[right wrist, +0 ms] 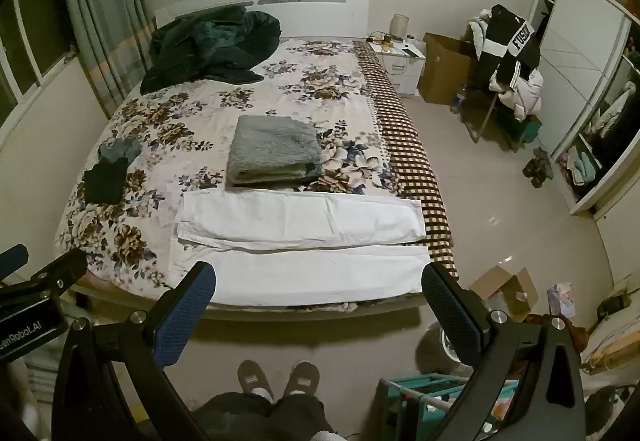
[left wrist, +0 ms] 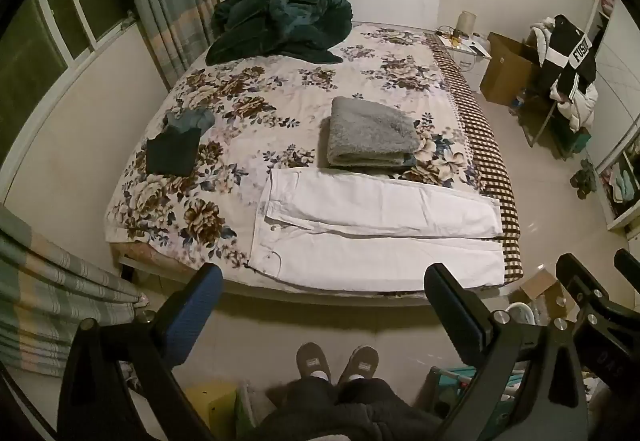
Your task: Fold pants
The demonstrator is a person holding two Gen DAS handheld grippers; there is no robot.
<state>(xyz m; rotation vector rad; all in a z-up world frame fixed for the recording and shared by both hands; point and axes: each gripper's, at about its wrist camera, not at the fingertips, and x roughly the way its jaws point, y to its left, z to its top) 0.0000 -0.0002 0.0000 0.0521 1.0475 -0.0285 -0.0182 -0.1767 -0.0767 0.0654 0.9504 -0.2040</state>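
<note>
Bed: fills the space ahead of both grippers, floral cover on top, its near edge just beyond the fingertips.
Pants: white, spread flat along the bed's near edge, straight ahead of both grippers and apart from them; waist to the left, legs running right, the far leg lying partly over the near one.
Quilt: dark green heap at the far end, ahead and left.
Towel: grey, folded, just beyond the pants.
Dark clothes: small folded pile, ahead and well left of the pants.
Left gripper: held in the air short of the bed, fingers spread wide, nothing between them.
Right gripper: likewise short of the bed, fingers spread wide and empty; the pants' near leg shows between the fingers.
</note>
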